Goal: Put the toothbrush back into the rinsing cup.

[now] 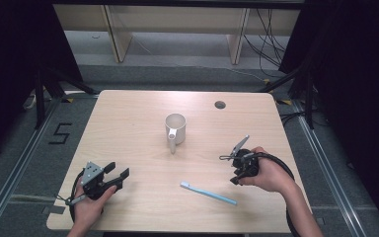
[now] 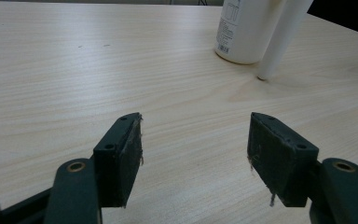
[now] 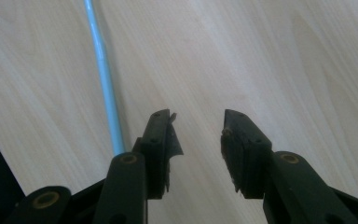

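Table [image 1: 128, 123]: pale wood. White mug [image 1: 175, 129] mid-table, handle toward person; label unreadable. Blue toothbrush [image 1: 208, 192] flat near front edge, long axis left-right, head left. Right gripper [image 1: 234, 170] beside it, jaws apart, empty. Left gripper [image 1: 120, 178] spread, empty.

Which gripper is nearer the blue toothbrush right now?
Right. The right gripper hovers just above-right of the toothbrush, jaws empty. The left gripper sits well off toward the table's left side.
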### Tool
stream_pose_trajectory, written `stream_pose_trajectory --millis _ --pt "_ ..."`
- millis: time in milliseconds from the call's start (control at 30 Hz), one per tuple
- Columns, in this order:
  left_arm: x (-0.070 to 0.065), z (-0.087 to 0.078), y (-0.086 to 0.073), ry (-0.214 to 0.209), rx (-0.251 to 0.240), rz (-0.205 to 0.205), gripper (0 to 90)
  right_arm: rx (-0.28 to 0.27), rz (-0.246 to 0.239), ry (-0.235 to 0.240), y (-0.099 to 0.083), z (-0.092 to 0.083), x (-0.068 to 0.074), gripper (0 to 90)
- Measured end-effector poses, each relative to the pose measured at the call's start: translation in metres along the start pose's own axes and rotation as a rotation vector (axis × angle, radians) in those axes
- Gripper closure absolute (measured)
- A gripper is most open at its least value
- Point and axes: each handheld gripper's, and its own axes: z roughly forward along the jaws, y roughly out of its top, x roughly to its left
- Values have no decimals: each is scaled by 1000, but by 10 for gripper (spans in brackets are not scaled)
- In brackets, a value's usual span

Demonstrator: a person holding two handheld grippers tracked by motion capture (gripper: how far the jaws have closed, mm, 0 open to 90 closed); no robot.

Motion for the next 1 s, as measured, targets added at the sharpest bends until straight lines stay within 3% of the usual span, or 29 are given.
stream_pose_trajectory --millis 433,467,500,600,767,800,1000 --pt "-1 1 0 -1 2 -5 349 126 -87 26 29 14 17 686" --pt "-1 1 0 -1 3 -5 349 130 -120 31 31 16 17 693" --pt "-1 1 0 -1 2 -6 349 137 -98 43 33 17 20 700" --pt "-1 1 0 -2 3 -7 349 173 -114 43 38 22 25 715" --pt "-1 2 0 -8 -3 -9 349 193 -157 57 44 31 29 734" --pt "-1 2 0 -8 -3 -9 349 198 -191 59 46 33 28 737" --pt "-1 2 0 -9 -5 -10 349 231 -215 85 53 42 38 760"
